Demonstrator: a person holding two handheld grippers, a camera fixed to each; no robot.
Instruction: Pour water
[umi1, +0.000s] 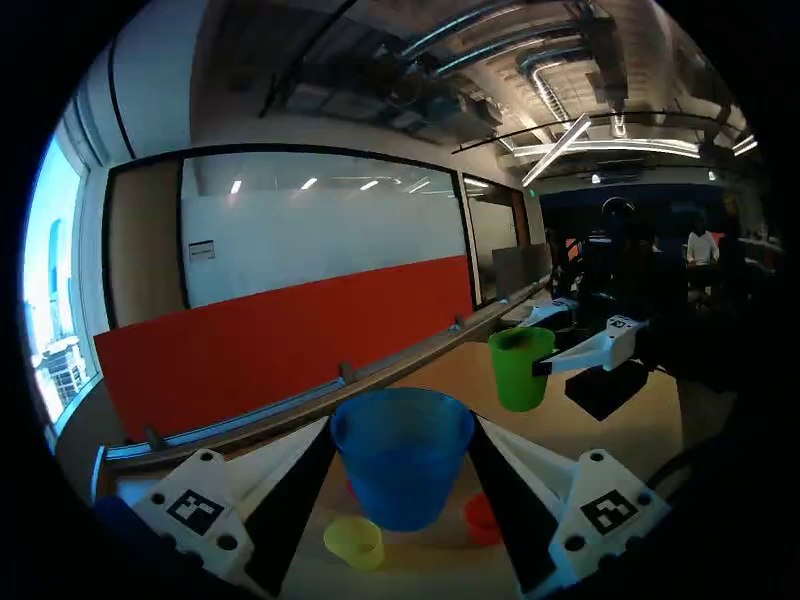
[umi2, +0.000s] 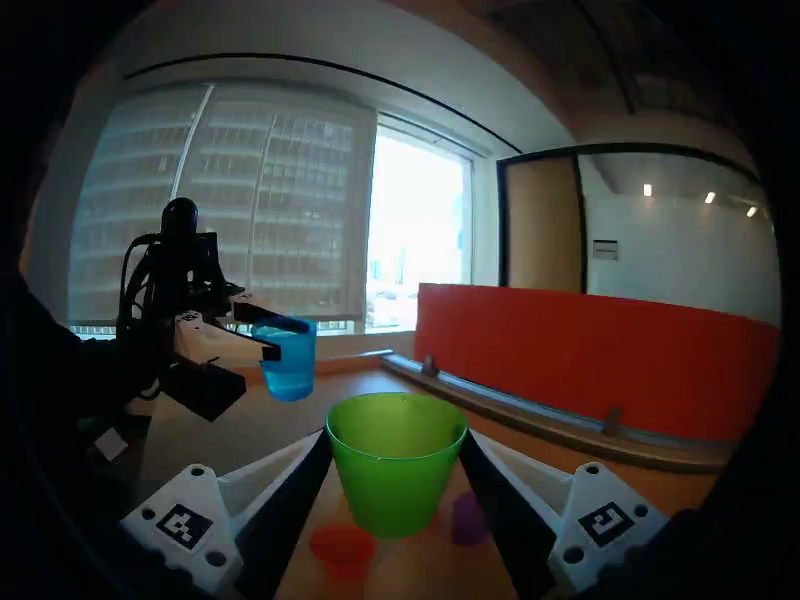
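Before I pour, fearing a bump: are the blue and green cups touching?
Apart: right gripper view shows a gap between blue cup and green cup.

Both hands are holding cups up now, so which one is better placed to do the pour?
Probably left. The left tool grips the blue cup upright. The green cup, in the right tool, looks empty inside, so it suits receiving. Whether the blue cup holds water is unclear.
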